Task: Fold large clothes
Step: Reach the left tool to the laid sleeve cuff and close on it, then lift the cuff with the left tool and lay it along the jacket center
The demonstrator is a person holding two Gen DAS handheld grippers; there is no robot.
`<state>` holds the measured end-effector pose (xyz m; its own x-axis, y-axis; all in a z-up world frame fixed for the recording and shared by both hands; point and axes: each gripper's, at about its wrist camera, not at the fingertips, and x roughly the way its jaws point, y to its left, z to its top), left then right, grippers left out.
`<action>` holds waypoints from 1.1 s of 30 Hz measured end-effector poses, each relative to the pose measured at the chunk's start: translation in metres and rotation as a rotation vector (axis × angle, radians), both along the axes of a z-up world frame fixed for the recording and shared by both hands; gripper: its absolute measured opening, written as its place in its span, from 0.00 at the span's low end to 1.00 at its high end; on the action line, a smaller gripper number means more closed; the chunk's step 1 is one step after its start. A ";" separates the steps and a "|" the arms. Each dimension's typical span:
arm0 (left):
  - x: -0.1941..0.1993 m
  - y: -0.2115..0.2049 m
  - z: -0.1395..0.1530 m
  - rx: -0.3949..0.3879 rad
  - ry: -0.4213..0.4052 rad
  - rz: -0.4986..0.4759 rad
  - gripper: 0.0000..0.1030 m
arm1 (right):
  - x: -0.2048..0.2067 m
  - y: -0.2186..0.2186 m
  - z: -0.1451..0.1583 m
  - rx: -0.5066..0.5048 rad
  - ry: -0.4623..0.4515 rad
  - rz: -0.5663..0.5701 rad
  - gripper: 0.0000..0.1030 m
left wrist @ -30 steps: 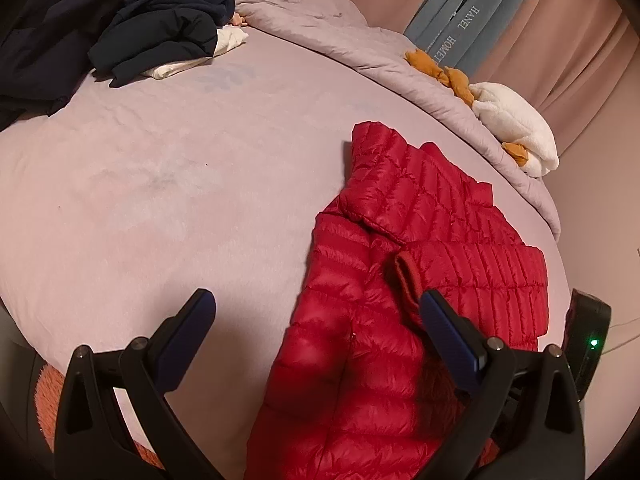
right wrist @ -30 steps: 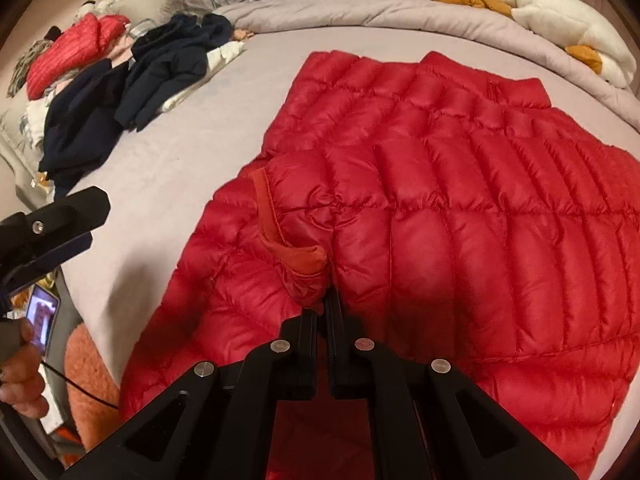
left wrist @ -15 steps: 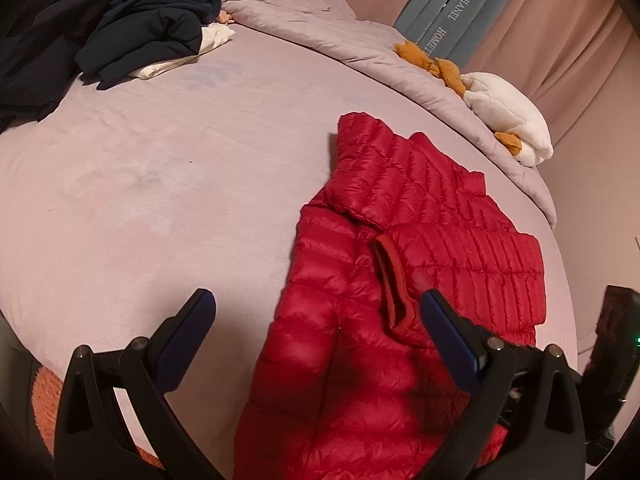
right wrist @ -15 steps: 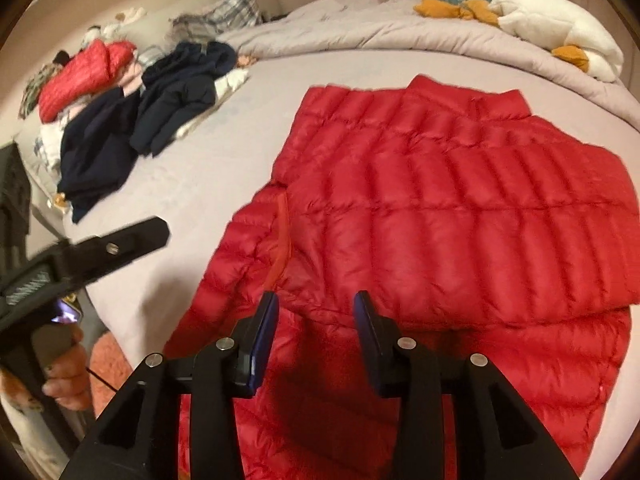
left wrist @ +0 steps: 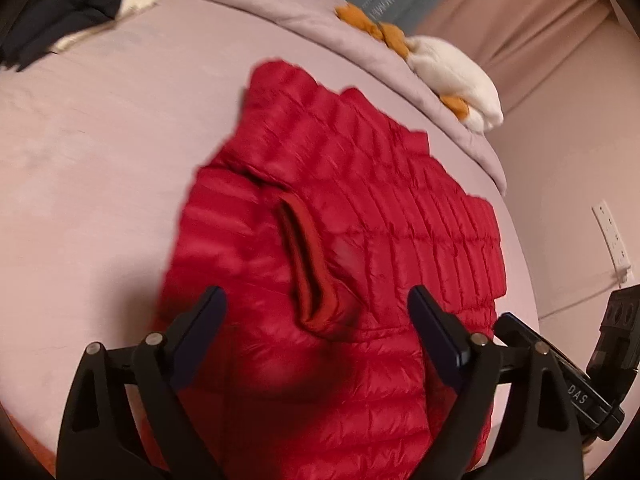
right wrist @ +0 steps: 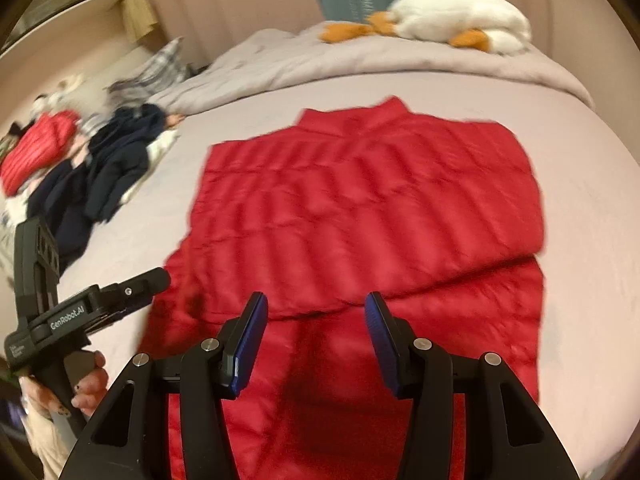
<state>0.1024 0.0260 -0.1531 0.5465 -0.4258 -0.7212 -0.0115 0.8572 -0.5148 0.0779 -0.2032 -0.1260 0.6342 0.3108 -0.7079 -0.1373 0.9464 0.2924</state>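
Note:
A red quilted down jacket lies flat on the pale bed sheet, with a sleeve folded across its body and the cuff lying on top. It also fills the middle of the right wrist view. My left gripper is open and empty, hovering just above the jacket's lower part near the cuff. My right gripper is open and empty above the jacket's near edge. The left gripper's body and the hand holding it show at the left of the right wrist view.
A pile of dark clothes and another red garment lie at the bed's far left. A bunched duvet with a white and orange plush toy runs along the far edge. A wall socket is at the right.
My right gripper let go of the sleeve cuff, opened and drew back above the jacket. The sleeve now lies folded across the body. My left gripper moved right, over the jacket.

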 end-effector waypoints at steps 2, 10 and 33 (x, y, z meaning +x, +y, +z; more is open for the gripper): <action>0.007 -0.007 -0.007 0.001 0.017 -0.008 0.79 | 0.001 -0.011 -0.007 0.038 0.024 -0.033 0.48; 0.029 -0.024 -0.016 0.001 0.028 -0.025 0.17 | -0.007 -0.044 -0.011 0.067 0.030 -0.149 0.48; 0.089 -0.016 0.144 0.271 -0.344 -0.032 0.10 | 0.045 -0.076 0.018 0.018 -0.112 -0.210 0.48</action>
